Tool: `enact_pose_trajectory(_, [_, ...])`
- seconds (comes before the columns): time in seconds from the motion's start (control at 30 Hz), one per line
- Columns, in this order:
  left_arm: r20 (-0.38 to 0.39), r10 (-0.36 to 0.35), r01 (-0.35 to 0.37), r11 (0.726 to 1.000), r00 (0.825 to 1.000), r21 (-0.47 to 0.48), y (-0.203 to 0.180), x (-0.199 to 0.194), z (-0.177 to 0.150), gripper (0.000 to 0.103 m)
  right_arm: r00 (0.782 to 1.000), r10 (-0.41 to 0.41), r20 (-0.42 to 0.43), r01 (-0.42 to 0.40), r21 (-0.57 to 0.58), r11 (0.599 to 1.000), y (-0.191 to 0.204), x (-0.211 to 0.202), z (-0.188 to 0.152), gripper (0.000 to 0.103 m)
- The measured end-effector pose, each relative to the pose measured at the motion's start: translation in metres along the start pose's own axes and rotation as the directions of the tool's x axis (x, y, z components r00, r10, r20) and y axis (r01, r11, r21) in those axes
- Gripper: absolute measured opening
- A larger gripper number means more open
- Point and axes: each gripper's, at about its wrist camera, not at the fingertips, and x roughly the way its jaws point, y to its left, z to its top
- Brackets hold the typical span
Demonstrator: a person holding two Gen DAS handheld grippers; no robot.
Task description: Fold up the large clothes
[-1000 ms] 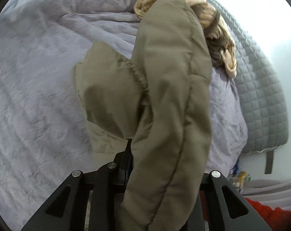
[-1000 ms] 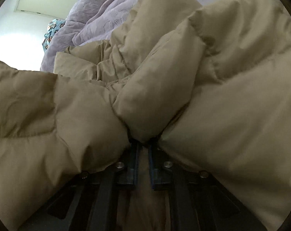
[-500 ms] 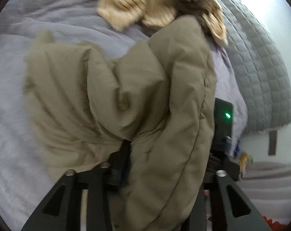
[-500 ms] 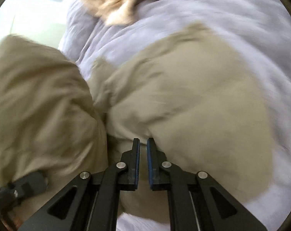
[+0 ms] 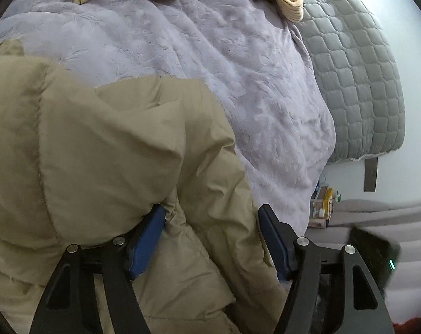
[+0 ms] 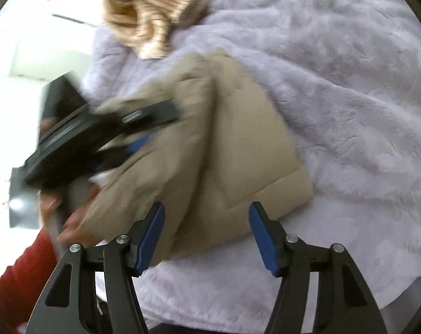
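Jacket [image 5: 107, 167], olive and puffy, lies bunched on the lilac fleece blanket [image 5: 238, 83] that covers the bed. In the left wrist view it fills everything from 6 to 10 o'clock. The left gripper [image 5: 211, 239] has just been opening: its blue pads [image 5: 147, 239] stand apart with a fold of jacket lying loose between them, the left pad touching the fabric and the right pad clear of it.

In the right wrist view the jacket [image 6: 224, 153] sits at centre as a folded slab, its quilted corner toward 4 o'clock. The right gripper [image 6: 206, 233] has likewise just been opening; its jaws are released, the jacket's near edge seen between them, untouched by the pads as far as can be told. The blurred left gripper [image 6: 104, 139] sits at 9 o'clock on the jacket's far edge, with a hand [image 6: 71, 217] and red sleeve [image 6: 18, 278] at 8 o'clock.

Striped tan clothes [image 5: 288, 0] lie at the blanket's 12 o'clock edge, and a grey quilt [image 5: 357, 83] hangs at 2 o'clock.
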Motion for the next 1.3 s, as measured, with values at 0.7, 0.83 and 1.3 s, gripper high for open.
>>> enact_pose_trajectory(0.7, [0.35,0.431,-0.461,0.887,0.831,0.001,0.018,-0.122,-0.016,0.07,0.997,-0.075,0.004,0.075,0.076,0.994,0.0,0.029,-0.005,0.014])
enact_pose_trajectory(0.83, [0.331,0.528,-0.544,0.837,0.782,-0.048,0.049,-0.11,-0.01,0.07,0.997,-0.082,0.01,0.081,0.095,0.992,-0.002,0.035,-0.002,0.014])
enact_pose_trajectory(1.3, [0.34,0.555,-0.614,0.784,0.759,0.092,0.003,0.002,0.044,0.07,0.989,-0.148,0.006,0.142,0.262,0.955,-0.071,0.054,0.004,0.016])
